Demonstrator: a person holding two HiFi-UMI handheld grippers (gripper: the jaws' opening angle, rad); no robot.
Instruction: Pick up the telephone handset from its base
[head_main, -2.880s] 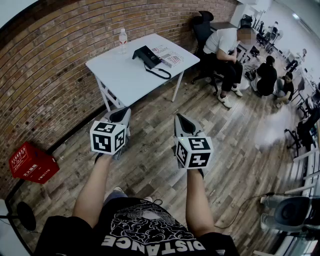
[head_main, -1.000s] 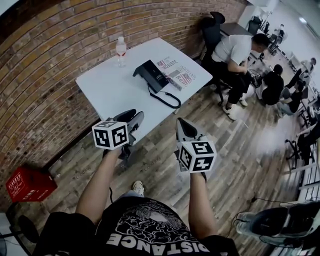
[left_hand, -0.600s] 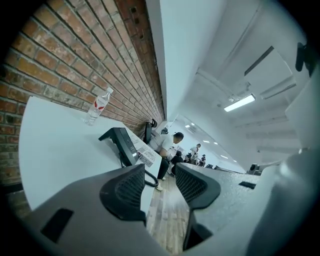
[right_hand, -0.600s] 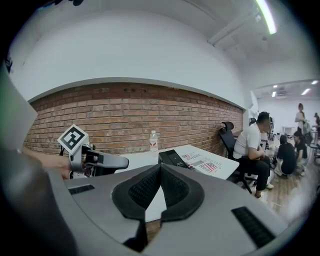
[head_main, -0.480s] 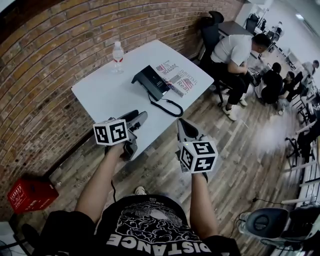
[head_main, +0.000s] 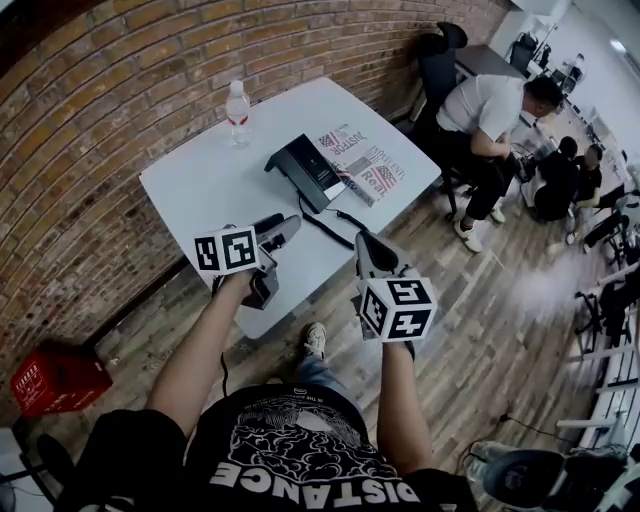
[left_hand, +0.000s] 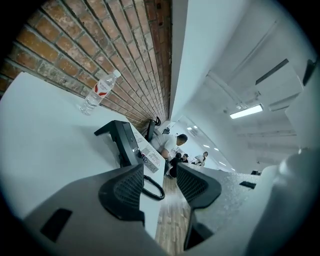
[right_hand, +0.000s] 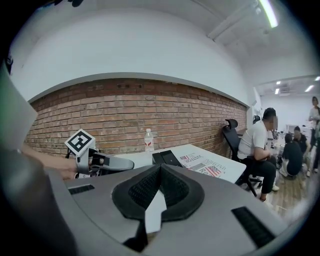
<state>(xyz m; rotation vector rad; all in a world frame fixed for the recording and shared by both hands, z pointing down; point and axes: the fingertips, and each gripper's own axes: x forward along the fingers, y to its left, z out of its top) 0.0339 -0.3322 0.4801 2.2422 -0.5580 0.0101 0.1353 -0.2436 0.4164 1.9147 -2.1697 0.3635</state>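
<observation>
A black telephone (head_main: 310, 170) stands in the middle of the white table (head_main: 200, 185), its handset resting on the base and its coiled cord (head_main: 333, 222) trailing toward the near edge. The left gripper view shows the telephone (left_hand: 123, 143) straight ahead. My left gripper (head_main: 282, 228) hovers over the table's near edge, short of the phone. Its jaws have just been opening and stand open (left_hand: 160, 171) with nothing between them. My right gripper (head_main: 366, 242) hangs beside the table's near corner, jaws shut (right_hand: 160, 168) and empty.
A water bottle (head_main: 237, 112) stands at the table's back by the brick wall, and a newspaper (head_main: 365, 165) lies right of the phone. Seated people and an office chair (head_main: 440, 60) are at the right. A red crate (head_main: 55, 378) sits on the floor at the left.
Both grippers have moved forward to the table; the left one now reaches over its near edge, has rolled a little, and its jaws stand wider apart. The phone looks closer.
</observation>
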